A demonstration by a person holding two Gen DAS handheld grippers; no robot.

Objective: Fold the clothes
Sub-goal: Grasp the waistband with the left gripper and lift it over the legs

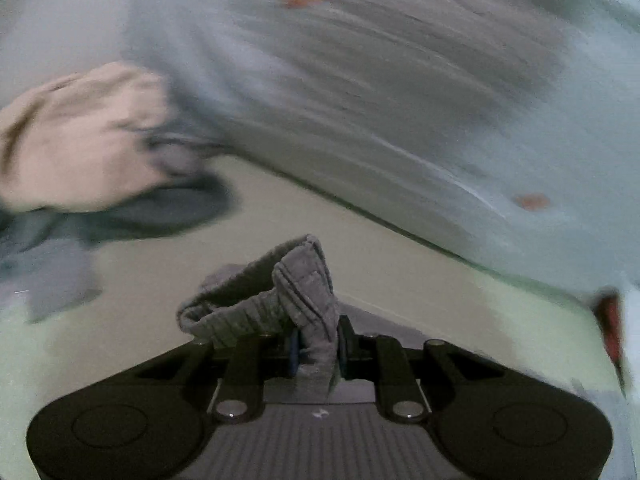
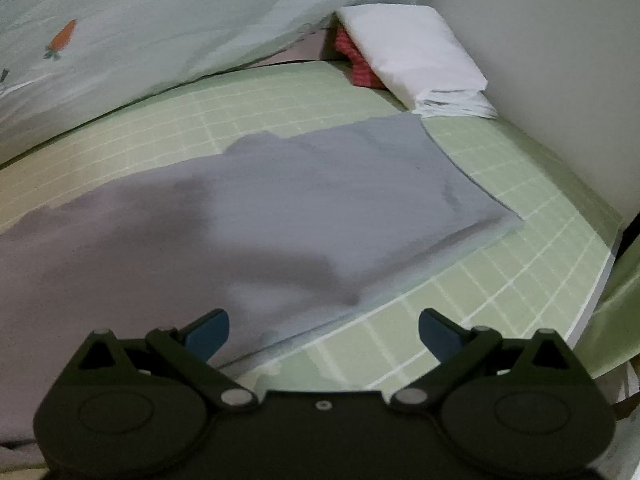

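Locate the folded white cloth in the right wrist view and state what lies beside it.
The folded white cloth sits at the upper right, against the pale wall, partly covering a red item at the far edge of the green grid mat.

Pale green gridded mat (image 2: 500, 240) covering the bench, plain white wall (image 2: 560, 80) at right, mint curtain with orange carrot print (image 2: 160, 20) hanging behind, dim indoor light, soft shadows

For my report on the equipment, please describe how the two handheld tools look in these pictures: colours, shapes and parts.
Both share one design. The left tool has a wide matte black body with two rounded lobes, each marked with a faint circle, black linkage arms on silver rivets, and a ribbed grey centre plate. The right tool shows the same black lobes and rivets, with blue pads on its fingers. No cables, sleeves or hands are visible.
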